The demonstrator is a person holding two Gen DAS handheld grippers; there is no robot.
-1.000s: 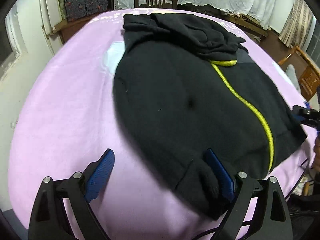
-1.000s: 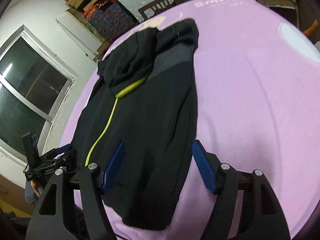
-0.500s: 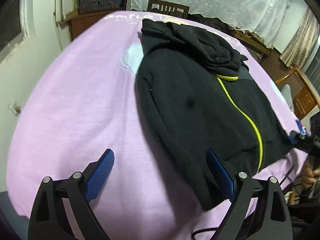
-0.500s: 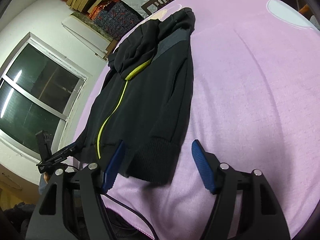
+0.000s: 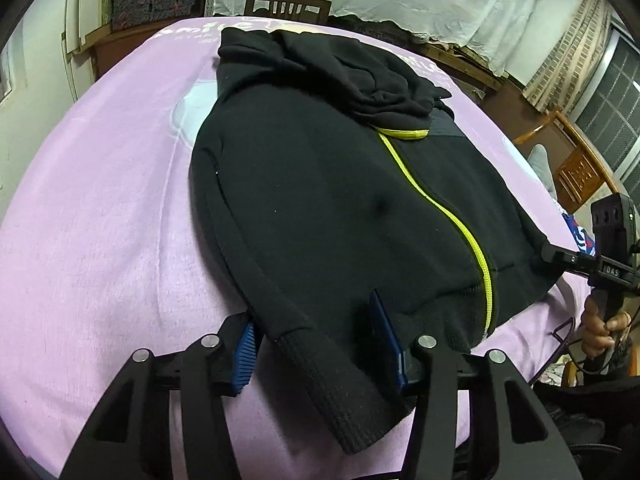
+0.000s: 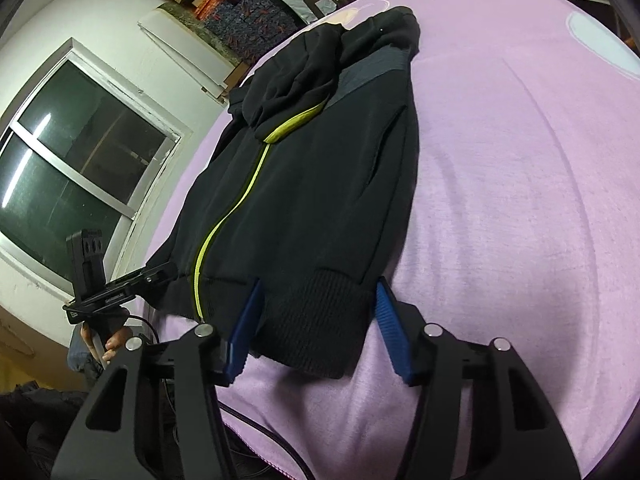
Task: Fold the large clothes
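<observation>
A: How will the hoodie (image 5: 320,200) handle?

B: It looks like thick fleece, soft and floppy, with some weight to it. It will sag wherever it isn't held, so it likely needs a grip at both ends of the hem. It lies flat, front up, on the desk under a pink sheet (image 5: 100,220), its hood (image 5: 340,76) bunched at the far end and the yellow zipper (image 5: 452,220) running down the middle.

A: Where should it be taken?

B: At the ribbed hem, which is denser and less likely to slip. The left claw (image 5: 316,340) straddles the near cuff (image 5: 344,384) and hem corner, its blue pads (image 5: 245,347) partly closed around the cloth but not clearly pinching it. The right claw (image 6: 320,328) stands open, astride the ribbed hem corner (image 6: 316,320) on its side.

A: Anything in the way?

B: Not on the sheet near the hoodie. A wooden chair (image 5: 287,6) stands behind the far edge, and there's a window (image 6: 76,168) to the left. A cable (image 6: 260,432) trails under the right claw and could snag. The sleeve, folded in along the left edge, may slide out when lifted.
</observation>
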